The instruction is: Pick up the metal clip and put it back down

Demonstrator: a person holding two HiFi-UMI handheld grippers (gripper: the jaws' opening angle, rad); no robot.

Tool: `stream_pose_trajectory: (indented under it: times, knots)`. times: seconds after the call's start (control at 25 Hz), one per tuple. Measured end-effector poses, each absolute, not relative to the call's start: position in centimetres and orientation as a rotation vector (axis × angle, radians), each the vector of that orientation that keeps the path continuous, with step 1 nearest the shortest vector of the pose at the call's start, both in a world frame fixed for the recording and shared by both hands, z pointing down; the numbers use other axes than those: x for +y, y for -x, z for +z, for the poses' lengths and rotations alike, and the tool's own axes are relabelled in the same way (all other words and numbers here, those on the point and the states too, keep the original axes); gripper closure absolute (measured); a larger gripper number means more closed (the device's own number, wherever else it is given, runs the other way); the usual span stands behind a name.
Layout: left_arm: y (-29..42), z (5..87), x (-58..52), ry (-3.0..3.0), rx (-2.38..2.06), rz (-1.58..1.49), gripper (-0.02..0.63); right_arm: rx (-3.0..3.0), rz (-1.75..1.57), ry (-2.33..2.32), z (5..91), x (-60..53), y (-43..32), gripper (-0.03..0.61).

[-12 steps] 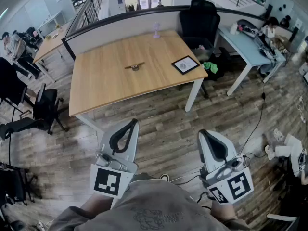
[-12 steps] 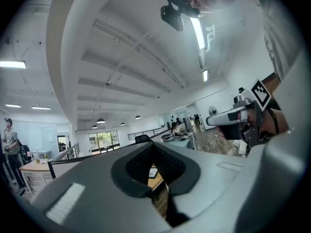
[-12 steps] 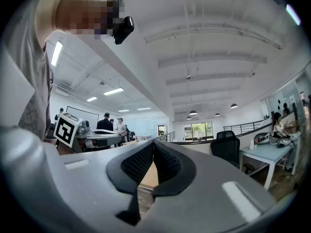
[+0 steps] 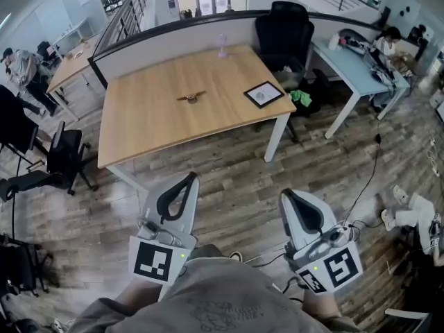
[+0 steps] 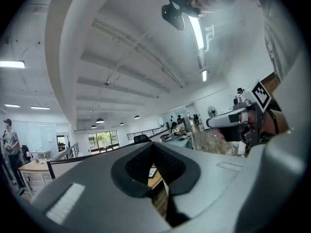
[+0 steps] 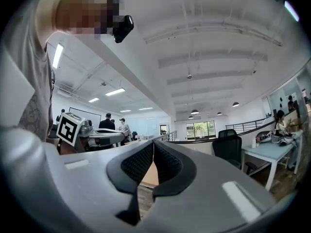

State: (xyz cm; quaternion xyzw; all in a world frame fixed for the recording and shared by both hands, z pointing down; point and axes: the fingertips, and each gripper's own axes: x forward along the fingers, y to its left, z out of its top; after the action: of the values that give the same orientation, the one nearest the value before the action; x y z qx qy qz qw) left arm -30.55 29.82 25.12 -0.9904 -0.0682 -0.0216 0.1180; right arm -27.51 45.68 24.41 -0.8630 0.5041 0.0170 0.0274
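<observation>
The metal clip lies small and dark near the middle of the wooden table, far ahead of both grippers. My left gripper is held low over the wood floor, short of the table's front edge, its jaws shut with nothing between them. My right gripper is beside it at the same height, also shut and empty. In the left gripper view the left gripper has its pads meeting at the tip. In the right gripper view the right gripper likewise has its pads together, with a strip of table beyond.
A framed tablet lies at the table's right edge and a small pink object at its far edge. A black office chair stands behind, another chair at left, a pale blue desk at right. Cables trail on the floor.
The right gripper has edged slightly to the left. The clip and the other things on the table lie where they were.
</observation>
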Motion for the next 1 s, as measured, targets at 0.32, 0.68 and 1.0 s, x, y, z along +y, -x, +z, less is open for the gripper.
stream_pose_trajectory:
  times: [0.32,0.68,1.0]
  knots:
    - [30.5,25.8,29.4,2.900,-0.168,-0.102,0.612,1.545,0.053,2.619,24.6,44.7,26.7,0.418]
    - [27.2,26.4,26.8,2.911,-0.129,-0.105,0.612,1.513,0.001,2.603,25.5,42.8,22.4,0.402]
    - [21.8,26.8,22.1,2.945,-0.109,-0.105,0.612,1.561,-0.090,2.593,26.7,37.5,17.4,0.403]
